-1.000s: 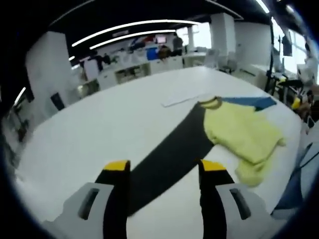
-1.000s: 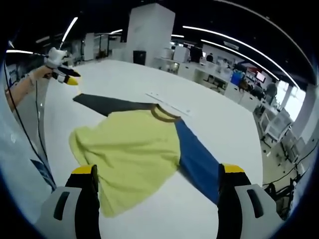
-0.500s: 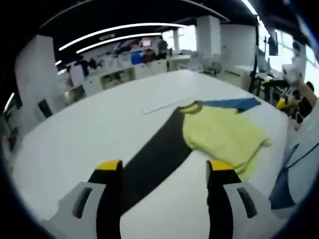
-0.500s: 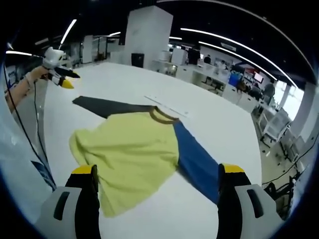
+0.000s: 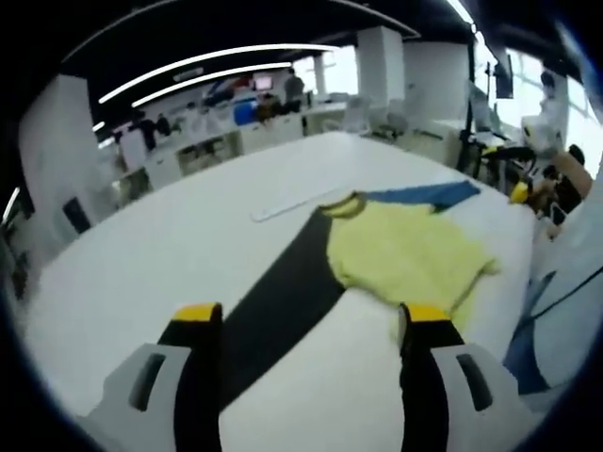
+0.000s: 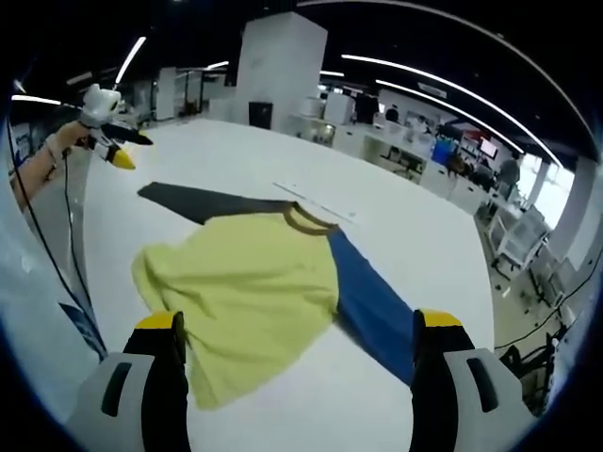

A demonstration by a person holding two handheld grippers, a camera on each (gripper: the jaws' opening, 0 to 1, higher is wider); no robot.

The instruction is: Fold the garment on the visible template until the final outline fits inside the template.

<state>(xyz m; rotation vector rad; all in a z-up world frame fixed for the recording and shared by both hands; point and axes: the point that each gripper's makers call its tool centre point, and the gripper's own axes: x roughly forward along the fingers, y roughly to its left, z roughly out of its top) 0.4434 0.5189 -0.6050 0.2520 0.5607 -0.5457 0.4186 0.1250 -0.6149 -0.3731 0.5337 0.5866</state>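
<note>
White tabletop (image 5: 170, 254) runs across the left gripper view, and on it lies the garment (image 5: 400, 250), a yellow-bodied top with one black sleeve (image 5: 278, 297) and one blue sleeve (image 5: 419, 195). The black sleeve stretches flat toward the camera, its end lying between the two yellow-tipped jaws of the left gripper (image 5: 309, 315), which stand spread wide with nothing between them. The gripper looks to be above the table, not touching the cloth. Beyond the brown collar (image 5: 344, 204) a pale strip (image 5: 287, 203) lies on the table, just apart from the garment. At the right edge of this view a person's hand holds the right gripper (image 5: 520, 191), and pale clothing with a dark cable shows below it.

In the right gripper view the garment (image 6: 250, 282) is seen from the opposite side: the yellow body is rumpled and lies nearest the left jaw, the blue sleeve (image 6: 372, 306) runs toward the right jaw, and the black sleeve (image 6: 203, 200) points away. The right gripper (image 6: 297, 325) has its jaws held well apart, gripping nothing (the cloth sits between and beyond them, whether touched I cannot tell). Here the left gripper (image 6: 108, 141) appears at upper left, held in a hand above the table (image 6: 415, 235), beyond the black sleeve's end. Desks and ceiling lights fill the background of both views.
</note>
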